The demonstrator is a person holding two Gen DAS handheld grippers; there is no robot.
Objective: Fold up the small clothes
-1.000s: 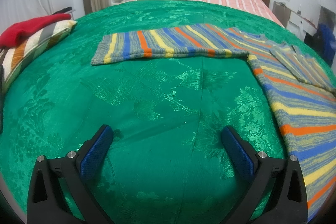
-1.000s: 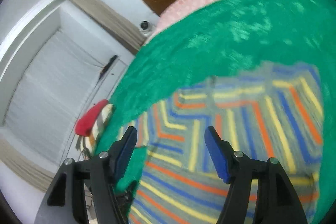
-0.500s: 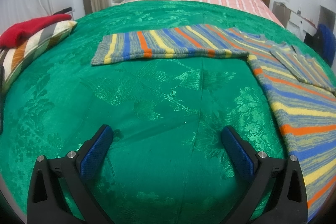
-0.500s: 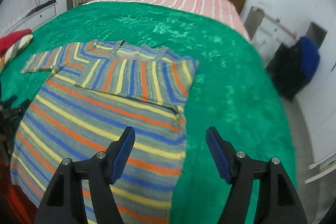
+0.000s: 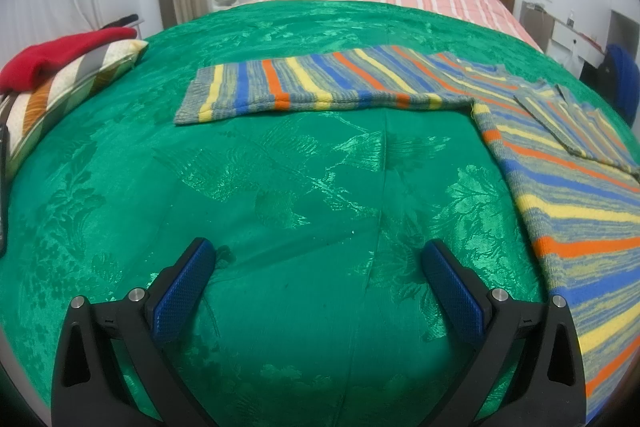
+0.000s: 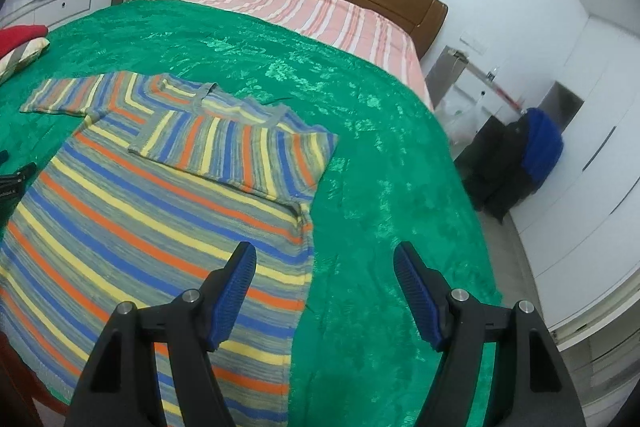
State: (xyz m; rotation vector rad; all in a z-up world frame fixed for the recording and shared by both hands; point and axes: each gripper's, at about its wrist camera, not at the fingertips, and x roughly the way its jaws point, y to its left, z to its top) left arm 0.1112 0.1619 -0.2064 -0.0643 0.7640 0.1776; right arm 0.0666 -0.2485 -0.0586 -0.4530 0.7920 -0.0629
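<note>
Green bedspread covers most of the bed; striped sweater lies flat on it, body toward the foot end. One sleeve is folded across the chest, the other sleeve is stretched out straight over the spread. Soft, light knit w/ some grip, prob. stretchy, so pinch at cuff or hem corners. Plenty of bare spread round the sweater; bed edge close on one side. Left gripper is spread wide, empty, over bare spread. Right gripper is wide apart, empty, straddling the sweater's side edge.
</note>
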